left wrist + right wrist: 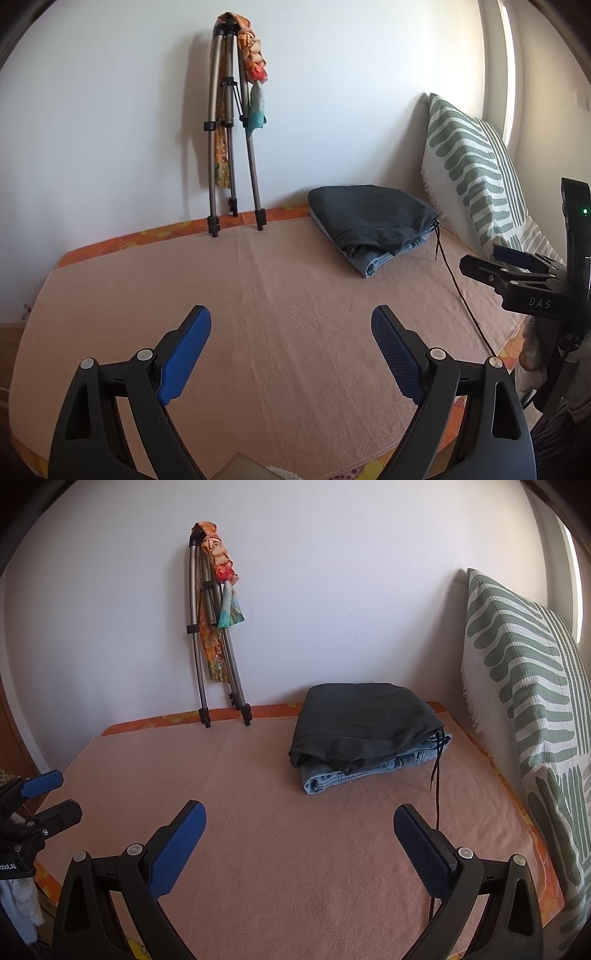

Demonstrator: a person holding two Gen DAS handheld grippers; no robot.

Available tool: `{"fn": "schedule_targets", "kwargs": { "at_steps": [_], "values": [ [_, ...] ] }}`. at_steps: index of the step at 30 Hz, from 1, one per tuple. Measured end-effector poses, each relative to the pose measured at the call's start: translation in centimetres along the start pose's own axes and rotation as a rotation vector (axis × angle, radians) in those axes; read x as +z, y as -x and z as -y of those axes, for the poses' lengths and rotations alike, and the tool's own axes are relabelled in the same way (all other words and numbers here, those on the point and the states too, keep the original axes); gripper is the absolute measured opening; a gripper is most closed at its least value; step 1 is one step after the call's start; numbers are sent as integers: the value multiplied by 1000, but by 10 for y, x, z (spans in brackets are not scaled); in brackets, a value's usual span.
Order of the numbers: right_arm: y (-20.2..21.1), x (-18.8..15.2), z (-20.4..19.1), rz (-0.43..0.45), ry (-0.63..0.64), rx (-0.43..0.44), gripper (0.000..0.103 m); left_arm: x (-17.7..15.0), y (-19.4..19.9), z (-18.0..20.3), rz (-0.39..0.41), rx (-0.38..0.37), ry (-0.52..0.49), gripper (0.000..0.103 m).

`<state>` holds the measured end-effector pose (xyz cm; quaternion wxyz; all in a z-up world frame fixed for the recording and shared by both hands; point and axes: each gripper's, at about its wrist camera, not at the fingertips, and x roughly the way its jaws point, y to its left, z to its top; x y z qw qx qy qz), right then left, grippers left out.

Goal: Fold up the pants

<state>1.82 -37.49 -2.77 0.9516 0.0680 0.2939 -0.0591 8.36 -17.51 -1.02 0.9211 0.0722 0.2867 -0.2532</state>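
Folded dark grey pants [371, 216] lie stacked on folded light blue jeans [373, 264] at the far right of the pink bed cover [258, 314]. The stack also shows in the right wrist view, with the dark pants [362, 720] on the jeans [369, 771]. My left gripper [291, 321] is open and empty, hovering over the near part of the bed. My right gripper [299, 816] is open and empty, well short of the stack. The right gripper shows at the right edge of the left wrist view [517, 273].
A folded tripod [231, 129] with colourful cloth leans against the white wall at the back. A green and white striped pillow [476, 173] stands at the right. A thin black cord [461, 295] runs from the pants across the bed.
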Motion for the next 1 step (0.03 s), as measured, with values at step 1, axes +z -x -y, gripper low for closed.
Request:
{"fn": "schedule_targets", "kwargs": {
  "at_steps": [1],
  "values": [
    [-1,1,3,-4,-15,4,103,3,2,-4,8,9,6,89]
  ]
}}
